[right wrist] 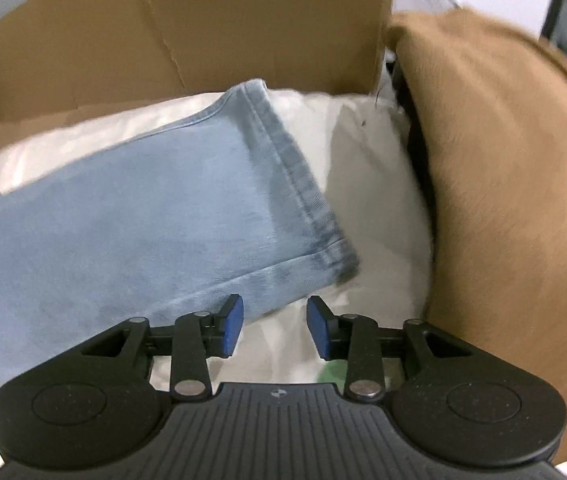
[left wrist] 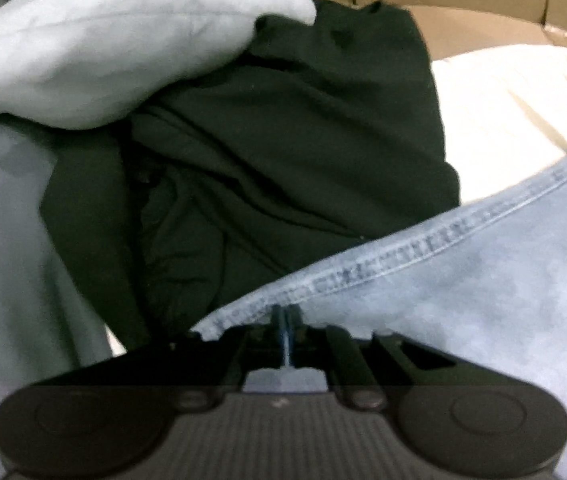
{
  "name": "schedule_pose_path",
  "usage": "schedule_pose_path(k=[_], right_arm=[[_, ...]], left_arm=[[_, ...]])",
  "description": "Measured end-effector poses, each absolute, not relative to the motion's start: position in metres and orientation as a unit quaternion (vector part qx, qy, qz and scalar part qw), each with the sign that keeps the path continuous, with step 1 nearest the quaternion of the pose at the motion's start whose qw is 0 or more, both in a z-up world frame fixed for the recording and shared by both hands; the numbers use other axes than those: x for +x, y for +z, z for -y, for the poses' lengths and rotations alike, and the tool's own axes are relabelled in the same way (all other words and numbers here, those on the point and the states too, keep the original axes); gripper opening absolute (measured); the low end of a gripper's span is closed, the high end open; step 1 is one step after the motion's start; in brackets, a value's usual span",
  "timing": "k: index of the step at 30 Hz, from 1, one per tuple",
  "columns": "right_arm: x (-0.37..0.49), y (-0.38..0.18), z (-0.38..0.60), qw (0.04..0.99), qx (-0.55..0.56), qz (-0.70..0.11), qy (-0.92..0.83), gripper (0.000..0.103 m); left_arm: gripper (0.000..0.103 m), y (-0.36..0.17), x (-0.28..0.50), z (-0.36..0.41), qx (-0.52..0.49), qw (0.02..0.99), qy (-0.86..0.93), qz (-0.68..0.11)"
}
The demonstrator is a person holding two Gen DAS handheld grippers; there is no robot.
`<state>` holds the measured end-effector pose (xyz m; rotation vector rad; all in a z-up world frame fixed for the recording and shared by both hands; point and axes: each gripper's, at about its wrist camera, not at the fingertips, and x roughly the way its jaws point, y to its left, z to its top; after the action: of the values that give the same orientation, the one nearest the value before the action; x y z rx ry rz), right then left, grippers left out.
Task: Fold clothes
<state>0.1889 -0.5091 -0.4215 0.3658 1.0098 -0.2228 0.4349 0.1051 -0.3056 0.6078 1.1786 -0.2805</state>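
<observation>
Jeans (right wrist: 131, 216) spread on white cloth (right wrist: 379, 184), fold not yet begun.
L gripper (left wrist: 285, 320) is clenched on the stitched edge of jeans, w/ dark garment (left wrist: 283, 140) and grey one (left wrist: 123, 48) just behind. R gripper (right wrist: 274, 326) is released, nothing between its blue pads (right wrist: 233, 324); it hangs near the leg hem, w/ cardboard box (right wrist: 203, 20) behind and brown fabric (right wrist: 503, 200) to the right. Step in hand, I judge: get second hold on jeans. Next move needs R gripper to reach the hem, close on it, then both lift together to fold evenly.
</observation>
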Motion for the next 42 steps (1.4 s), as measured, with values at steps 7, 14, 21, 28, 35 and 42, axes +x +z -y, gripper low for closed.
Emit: schedule_pose_path(k=[7,14,21,28,35,42], right_arm=[[0.191,-0.433,0.528,0.836,0.300,-0.443,-0.121,0.057],[0.189,-0.428,0.537,0.844,0.313,-0.399,-0.176,0.007],[0.182,-0.400,0.526,0.875,0.229,-0.381,-0.190,0.002],[0.190,-0.412,0.519,0.864,0.147,-0.432,-0.212,0.007],[0.168,-0.382,0.501,0.898,0.097,-0.385,-0.191,0.026],[0.194,-0.392,0.479,0.916,0.087,-0.381,-0.089,0.038]], left_arm=[[0.036,-0.255,0.382,-0.113,0.259,0.799,-0.153,-0.520],[0.043,-0.220,0.331,-0.112,0.204,0.824,-0.169,-0.501],[0.047,-0.226,0.287,-0.115,0.188,0.818,-0.161,-0.519],[0.048,-0.271,0.267,-0.117,0.192,0.804,-0.145,-0.543],[0.047,-0.292,0.233,-0.096,0.170,0.796,-0.189,-0.549],[0.047,-0.325,0.222,-0.079,0.158,0.785,-0.200,-0.565]])
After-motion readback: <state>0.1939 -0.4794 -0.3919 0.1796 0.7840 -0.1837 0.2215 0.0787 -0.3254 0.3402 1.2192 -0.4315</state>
